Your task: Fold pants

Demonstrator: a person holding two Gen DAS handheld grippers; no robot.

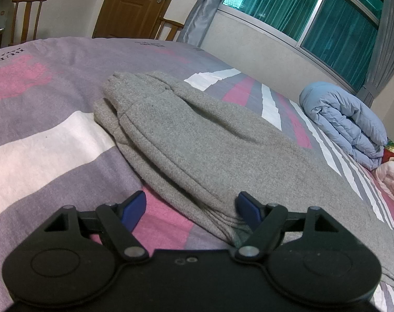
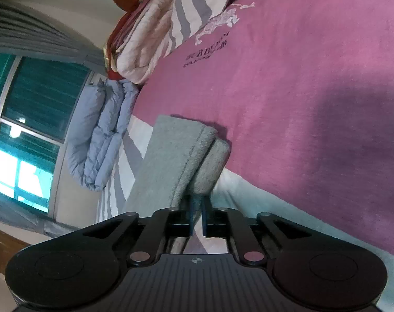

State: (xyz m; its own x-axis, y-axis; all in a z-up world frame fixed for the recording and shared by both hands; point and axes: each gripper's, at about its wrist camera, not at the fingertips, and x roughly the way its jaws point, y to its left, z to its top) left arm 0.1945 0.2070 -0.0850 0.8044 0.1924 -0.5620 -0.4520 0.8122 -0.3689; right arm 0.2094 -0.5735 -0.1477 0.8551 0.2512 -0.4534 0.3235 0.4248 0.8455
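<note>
Grey pants [image 1: 197, 135] lie folded lengthwise on the striped bedsheet [image 1: 40, 135], with the cuffs at the far end. My left gripper [image 1: 190, 199] hovers open at their near edge, its right finger [image 1: 246, 208] over the cloth and its left finger [image 1: 134, 205] over the sheet. In the right wrist view, a folded end of the pants [image 2: 176, 150] rises from the pink sheet [image 2: 301, 78]. My right gripper [image 2: 197, 200] has its jaws a narrow slit apart, with the cloth's edge pinched at the fingertips.
A rolled light-blue duvet [image 1: 348, 124] lies on the bed's right side below the window [image 1: 314, 7], also in the right wrist view as the duvet [image 2: 103, 135]. Folded pink blankets [image 2: 145, 39] are stacked beyond it. A wooden door [image 1: 137, 2] and a chair [image 1: 25, 18] stand past the bed.
</note>
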